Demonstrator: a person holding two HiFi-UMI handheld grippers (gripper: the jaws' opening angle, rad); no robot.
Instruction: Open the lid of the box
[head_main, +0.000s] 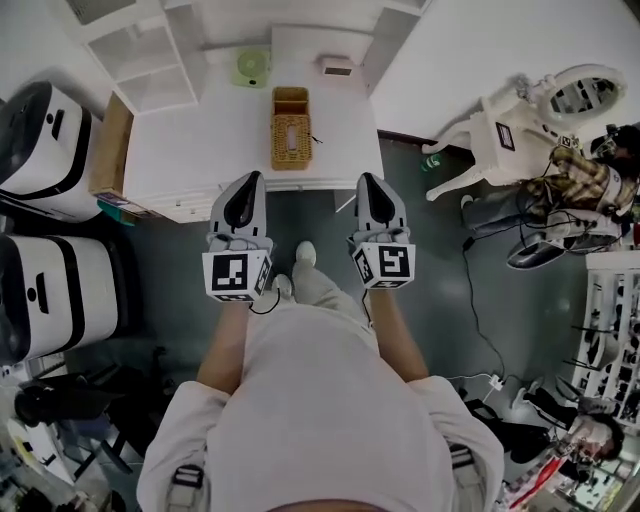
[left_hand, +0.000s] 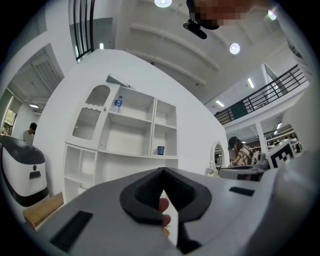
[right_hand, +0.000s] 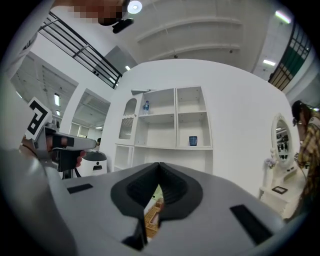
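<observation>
The white surface (head_main: 190, 140) carries the wicker box (head_main: 290, 130) near its front edge, lid seemingly down, centred between both hands. The left tongs (head_main: 250, 182) and right tongs (head_main: 368, 182) point level toward it from short of the edge, both closed and empty, probably poised to reach in.

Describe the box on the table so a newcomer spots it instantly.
Find the white table ahead of the person. Toward its near edge sits the wicker box. It alone is brown and woven; the green round object and small white device lie farther back.
</observation>
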